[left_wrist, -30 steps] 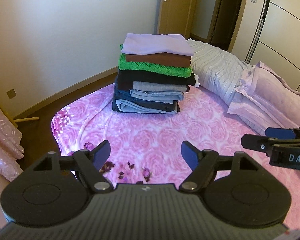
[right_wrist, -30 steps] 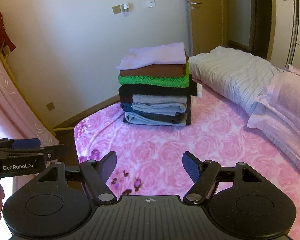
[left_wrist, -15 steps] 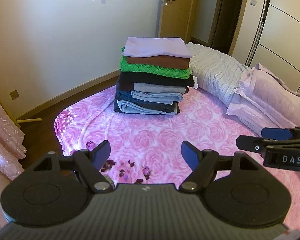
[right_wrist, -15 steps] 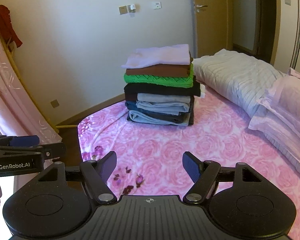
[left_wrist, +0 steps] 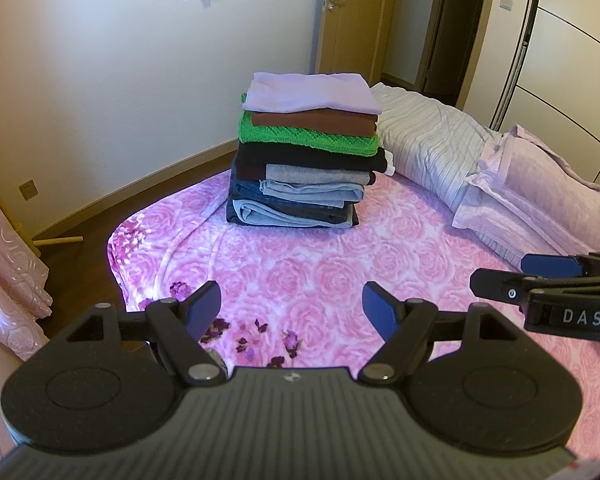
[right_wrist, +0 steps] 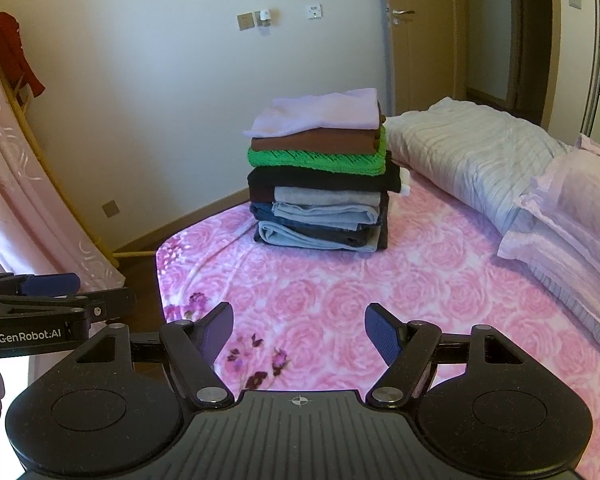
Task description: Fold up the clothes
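left wrist view first: the left gripper [left_wrist: 291, 307] hangs with its jaws spread and nothing between the blue pads, tilted down over the pink rose blanket [left_wrist: 300, 264]. just off its right side, the right gripper [right_wrist: 299, 332] is likewise released and empty, its pads wide over the same blanket; the two sit side by side at about the same height, which reads as a rest pose rather than a reach.

ahead of both grippers, well apart from the fingertips, stands the stack of folded clothes [left_wrist: 306, 160] on the blanket. it is upright and fairly square: a lilac piece on top, then brown, green knit, black, grey and denim layers. the folded edges face the grippers, and each piece's long axis runs across the view, left to right. the lilac top piece overhangs slightly on the left in the right wrist view.

beyond and to the right of the stack lie a striped grey duvet [left_wrist: 432, 140] and a lilac pillow [left_wrist: 540, 184]. no unfolded garment shows on the bed, so the folding looks finished or paused between items.
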